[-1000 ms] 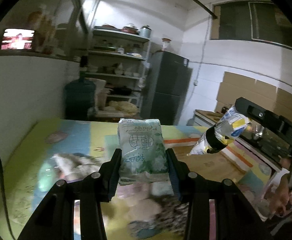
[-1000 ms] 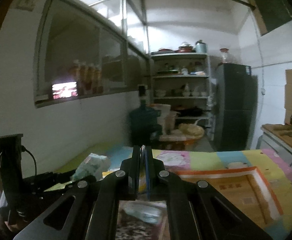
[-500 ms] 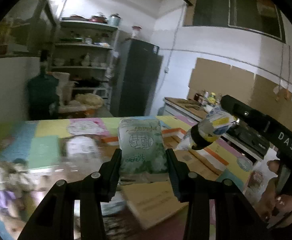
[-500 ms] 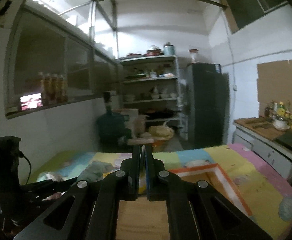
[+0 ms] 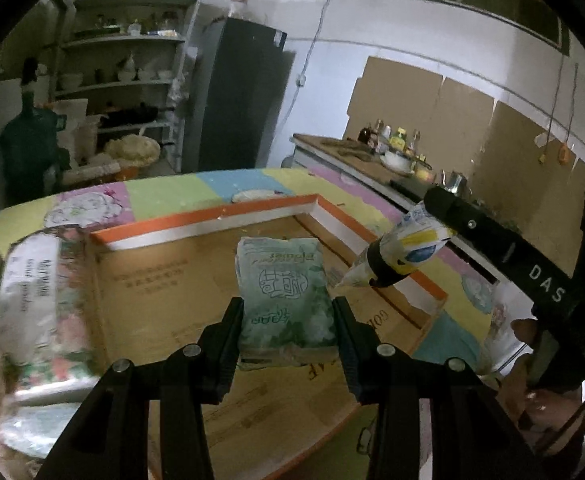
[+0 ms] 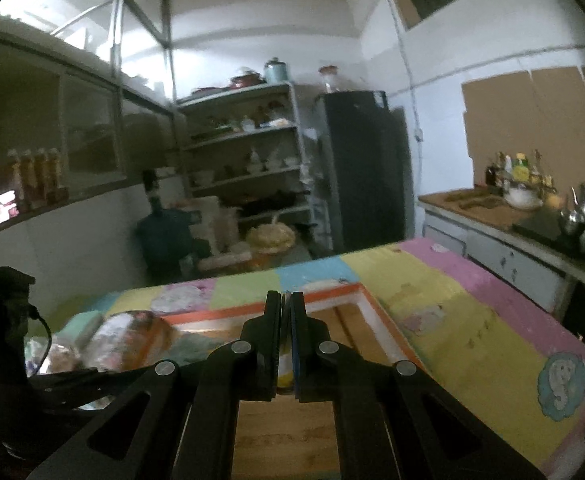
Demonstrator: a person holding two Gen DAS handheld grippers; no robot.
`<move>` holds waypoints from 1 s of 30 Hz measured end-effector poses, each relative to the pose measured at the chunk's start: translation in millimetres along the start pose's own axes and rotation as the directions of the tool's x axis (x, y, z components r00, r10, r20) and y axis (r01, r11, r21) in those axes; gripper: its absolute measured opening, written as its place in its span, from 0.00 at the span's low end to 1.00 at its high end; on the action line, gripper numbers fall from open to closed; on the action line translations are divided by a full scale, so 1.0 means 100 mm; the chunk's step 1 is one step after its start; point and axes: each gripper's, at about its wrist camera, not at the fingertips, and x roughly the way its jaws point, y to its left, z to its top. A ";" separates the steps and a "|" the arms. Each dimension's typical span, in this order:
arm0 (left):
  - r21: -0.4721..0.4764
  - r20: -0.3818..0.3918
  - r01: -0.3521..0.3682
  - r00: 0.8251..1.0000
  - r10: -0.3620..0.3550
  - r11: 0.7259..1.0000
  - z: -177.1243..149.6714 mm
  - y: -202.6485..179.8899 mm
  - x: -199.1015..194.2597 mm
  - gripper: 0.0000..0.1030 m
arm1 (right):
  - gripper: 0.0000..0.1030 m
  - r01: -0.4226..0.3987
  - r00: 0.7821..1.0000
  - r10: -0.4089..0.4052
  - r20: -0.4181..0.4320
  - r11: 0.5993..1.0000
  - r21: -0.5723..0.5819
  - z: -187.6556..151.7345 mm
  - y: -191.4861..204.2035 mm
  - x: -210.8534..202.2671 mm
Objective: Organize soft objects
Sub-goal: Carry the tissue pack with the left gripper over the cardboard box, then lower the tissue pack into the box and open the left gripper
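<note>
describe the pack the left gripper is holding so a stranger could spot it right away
Find the open cardboard box with the orange and white rim. Over it, the left gripper clamps a pale green tissue pack. The right gripper's pouch is white, yellow and blue instead.

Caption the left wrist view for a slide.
Left gripper holds a green tissue pack over the cardboard box.

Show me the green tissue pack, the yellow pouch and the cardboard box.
green tissue pack (image 5: 282,288): left wrist view, printed front.
yellow pouch (image 5: 406,246): left wrist view, its yellow and white body.
cardboard box (image 5: 164,284): left wrist view, bare brown floor.
</note>
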 end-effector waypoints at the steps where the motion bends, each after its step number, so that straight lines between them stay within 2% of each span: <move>1: -0.002 -0.010 0.001 1.000 -0.002 1.000 0.01 -0.01 0.05 0.43 | 0.05 0.006 1.000 -0.006 -0.005 1.000 0.009 -0.02 -0.06 0.03; 7: -0.010 -0.079 -0.004 0.997 0.003 1.000 0.01 -0.03 0.29 0.43 | 0.05 0.013 1.000 -0.012 -0.024 0.999 0.044 -0.09 -0.24 0.13; 14: -0.012 -0.156 -0.006 0.988 0.004 1.000 -0.05 -0.06 0.50 0.43 | 0.05 -0.019 1.000 0.021 -0.014 0.997 0.080 -0.20 -0.35 0.07; 22: 0.034 -0.158 -0.042 0.986 0.047 0.999 -0.08 -0.15 0.58 0.43 | 0.04 -0.071 0.997 0.074 -0.028 0.994 0.079 -0.39 -0.29 -0.02; 30: 0.041 -0.162 -0.055 0.985 0.061 0.998 -0.09 -0.17 0.62 0.51 | 0.06 -0.079 0.995 0.085 -0.057 0.992 0.101 -0.54 -0.34 -0.02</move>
